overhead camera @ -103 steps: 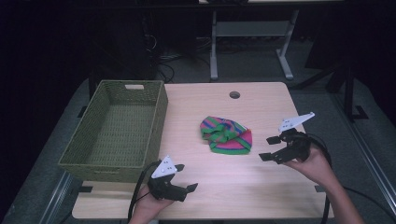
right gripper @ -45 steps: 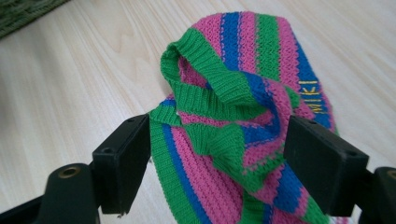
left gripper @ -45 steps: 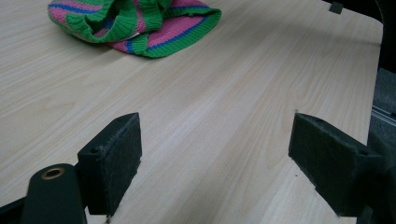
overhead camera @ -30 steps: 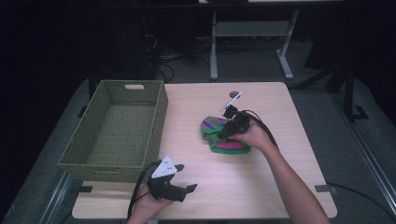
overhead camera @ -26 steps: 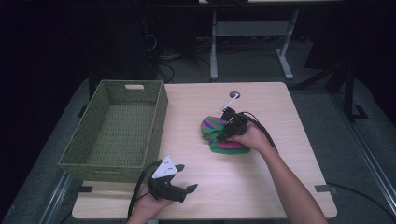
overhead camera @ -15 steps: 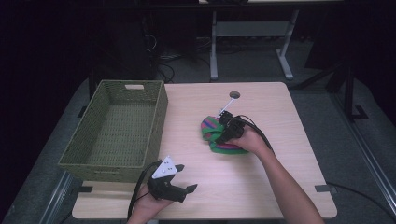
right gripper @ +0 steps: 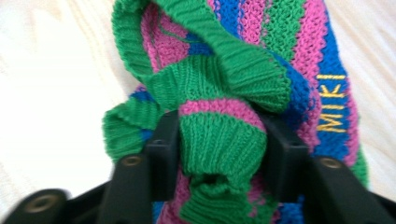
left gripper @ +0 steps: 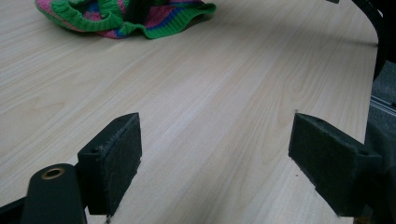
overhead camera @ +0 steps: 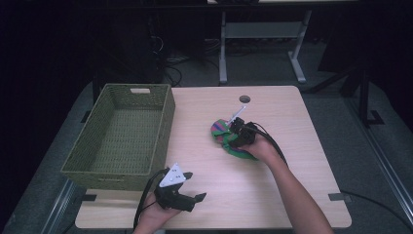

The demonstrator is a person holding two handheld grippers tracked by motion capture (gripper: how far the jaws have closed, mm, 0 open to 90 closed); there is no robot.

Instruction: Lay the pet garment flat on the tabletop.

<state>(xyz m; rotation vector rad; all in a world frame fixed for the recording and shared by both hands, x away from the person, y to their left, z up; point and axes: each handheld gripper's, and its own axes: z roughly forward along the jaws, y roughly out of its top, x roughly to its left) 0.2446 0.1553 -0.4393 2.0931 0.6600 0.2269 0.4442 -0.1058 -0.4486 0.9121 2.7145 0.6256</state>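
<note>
A striped knitted garment [overhead camera: 233, 141] lies bunched on the table [overhead camera: 302, 195], right of centre in the high view, well apart from the woven basket [overhead camera: 122, 134] at the left. The right gripper [overhead camera: 237, 132] has just been closing, and a thick fold of the knit [right gripper: 219, 140] is pinched between its jaws in the right gripper view. The left gripper [overhead camera: 187, 197] rests at the bottom of the high view with its jaws spread wide and nothing between them. Before any lift, the fold should be checked as deeply seated, since ribbed knit can slip out. A slow, straight rise would likely let the trailing cloth be cleared from the table before it is carried toward the basket.
</note>
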